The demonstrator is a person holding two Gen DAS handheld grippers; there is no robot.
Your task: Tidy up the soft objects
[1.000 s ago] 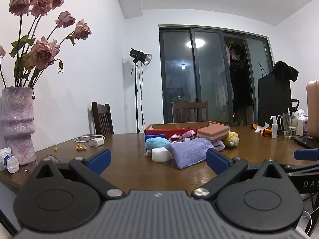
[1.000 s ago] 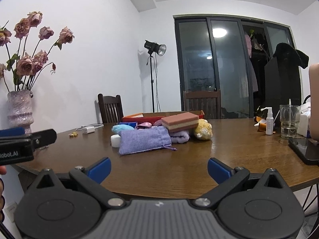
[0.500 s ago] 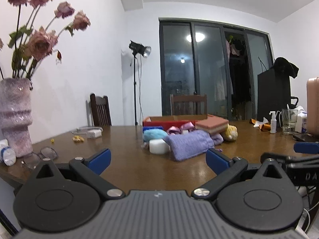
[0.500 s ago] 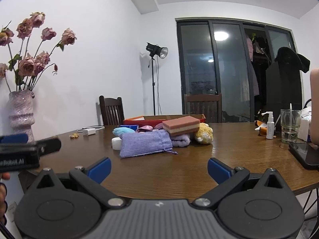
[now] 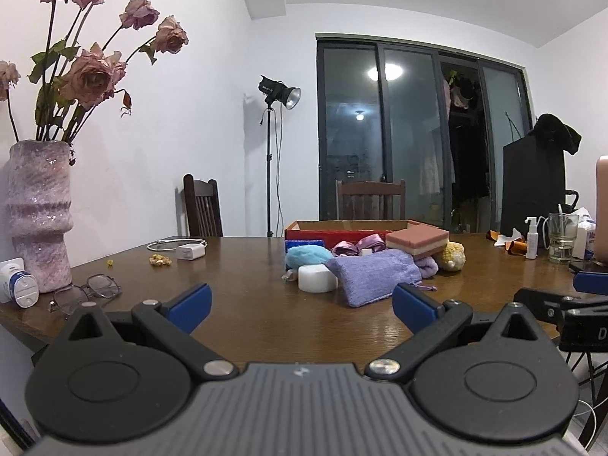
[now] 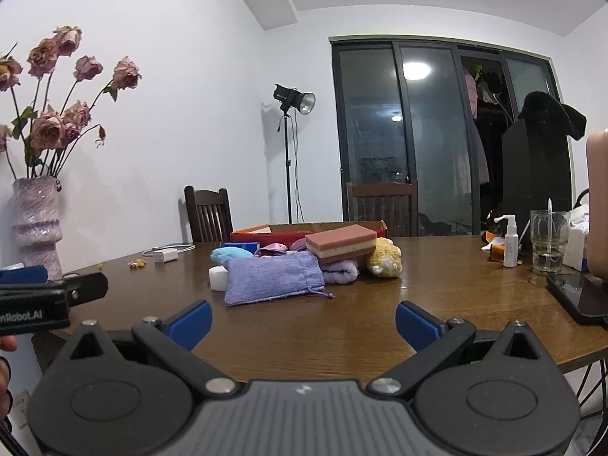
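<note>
- Now we hold the left gripper (image 5: 300, 302) low at the near edge of the wooden table (image 5: 266, 315), with its blue fingers spread wide and nothing between them.
- Beside it, the right gripper (image 6: 303, 321) is spread in the same way and also carries nothing; each tool shows at the edge of the other's view.
- Further out, the soft objects lie together near the middle of the table, well apart from both grippers.
- Nearest to us is the lilac drawstring pouch (image 6: 273, 279), with a white round block (image 5: 317, 278) just beside its left end and a light blue fluffy piece (image 5: 308, 256) behind that.
- A pink and cream sponge (image 6: 341, 242) rests tilted on a lilac folded cloth (image 6: 340, 271), and a yellow plush toy (image 6: 384, 261) sits to the right of them.
- Behind the pile stands an open red box (image 5: 326, 232), which we judge to be the place for them.
- We think the step in hand is the approach, so we should go forward level and take the pouch first, because it is in front and free.
- To do this well, we pinch the pouch in the middle of its body, not by the thin cord (image 6: 322, 294).
- We must not push the sponge, which could slide off the cloth.
</note>
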